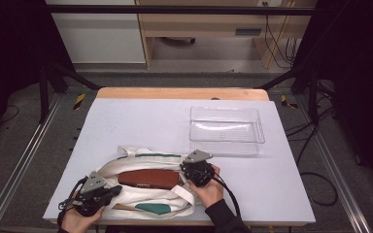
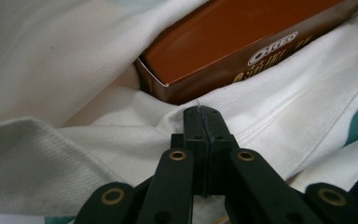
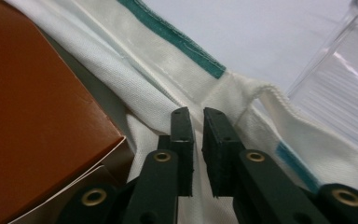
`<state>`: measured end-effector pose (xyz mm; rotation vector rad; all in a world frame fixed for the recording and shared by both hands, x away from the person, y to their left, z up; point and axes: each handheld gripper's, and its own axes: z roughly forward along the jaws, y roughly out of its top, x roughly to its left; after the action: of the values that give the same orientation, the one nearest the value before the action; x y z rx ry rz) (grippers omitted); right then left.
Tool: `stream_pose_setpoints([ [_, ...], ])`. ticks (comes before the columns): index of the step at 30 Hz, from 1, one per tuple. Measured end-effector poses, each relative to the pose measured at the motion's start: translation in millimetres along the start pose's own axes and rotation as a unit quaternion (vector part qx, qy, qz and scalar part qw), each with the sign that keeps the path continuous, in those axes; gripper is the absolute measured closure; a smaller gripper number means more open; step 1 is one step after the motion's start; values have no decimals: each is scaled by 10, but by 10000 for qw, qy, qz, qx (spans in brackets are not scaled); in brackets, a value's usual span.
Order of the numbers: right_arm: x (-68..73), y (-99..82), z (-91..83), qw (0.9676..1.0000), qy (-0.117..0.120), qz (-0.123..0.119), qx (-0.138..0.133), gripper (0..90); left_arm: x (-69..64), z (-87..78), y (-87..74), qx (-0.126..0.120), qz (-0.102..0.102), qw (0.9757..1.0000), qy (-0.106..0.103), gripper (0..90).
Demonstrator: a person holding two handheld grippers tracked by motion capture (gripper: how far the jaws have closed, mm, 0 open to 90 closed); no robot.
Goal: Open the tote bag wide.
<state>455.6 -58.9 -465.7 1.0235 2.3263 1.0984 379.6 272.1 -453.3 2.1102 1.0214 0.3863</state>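
Left claw (image 1: pixel 108 192): held in the person's left hand (image 1: pixel 77 219) at the near left corner of the desk; in the left gripper view its jaws are pressed together with the edge of the cloth bag's hem caught between their tips, so it is clenched on the bag.
Cloth bag (image 1: pixel 141 162): white canvas with green trim, lying flat along the near edge of the desk between the two claws, its mouth held apart.
Brown box (image 1: pixel 148 178): a long brown carton lying on its side inside the bag's mouth, its top face showing; in the left gripper view (image 2: pixel 242 42) one end pokes out just above the clenched jaws, with white lettering on its side.
Right claw (image 1: pixel 189 175): held in the person's right hand (image 1: pixel 209 189) at the right end of the bag; in the right gripper view (image 3: pixel 196 122) its jaws stand a narrow gap apart, almost shut, with the bag's white fabric (image 3: pixel 158 79) right at the tips; whether cloth sits in the gap cannot be told.
Clear tray (image 1: pixel 226 130): an open plastic container on the far right part of the desk, apart from the bag.
Desk (image 1: pixel 141 121): pale lavender top with a wooden far edge.
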Motion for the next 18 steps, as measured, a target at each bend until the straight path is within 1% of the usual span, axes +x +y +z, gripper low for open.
stream_pose_setpoints([
  [1,-3,10,-79,9999,37,-31,-105,770,2,-37,16,-131,-39,9999,-65,849],
  [2,-3,10,-79,9999,37,-31,-105,770,2,-37,16,-131,-39,9999,-65,831],
  [4,-3,19,-227,9994,51,-11,-328,727,13,-100,61,-340,-36,9994,-44,818],
  [5,-5,20,-282,9991,58,2,-427,705,27,-166,126,-540,-65,9985,31,797],
  [6,-7,18,-387,9984,103,18,-557,698,31,-195,168,-614,-35,9980,131,794],
  [7,4,3,-478,9977,227,25,-641,694,37,-224,227,-673,43,9974,268,771],
  [8,4,3,-478,9977,227,25,-641,694,47,-235,270,-698,80,9970,330,771],
  [9,50,-25,-534,9971,417,19,-634,693,97,-206,378,-728,81,9964,423,739],
  [10,50,-25,-534,9971,417,19,-634,693,97,-206,378,-728,81,9964,423,719],
  [11,129,-51,-561,9963,596,-27,-614,692,134,-126,458,-683,158,9966,431,702],
  [12,129,-51,-561,9963,596,-27,-614,692,134,-126,458,-683,158,9966,431,685],
  [13,170,-60,-569,9959,684,-57,-588,693,145,-72,491,-641,205,9969,395,685],
  [14,209,-68,-575,9955,757,-63,-567,693,149,-17,516,-593,240,9972,376,663],
  [15,260,-83,-585,9952,830,-74,-511,696,145,76,537,-503,333,9973,421,651],
  [16,260,-83,-585,9952,830,-74,-511,696,145,76,537,-503,333,9973,421,652],
  [17,305,-114,-598,9944,957,-60,-449,700,150,117,539,-422,356,9975,430,657],
  [18,305,-114,-598,9944,957,-60,-449,700,153,156,535,-362,320,9979,420,657],
])
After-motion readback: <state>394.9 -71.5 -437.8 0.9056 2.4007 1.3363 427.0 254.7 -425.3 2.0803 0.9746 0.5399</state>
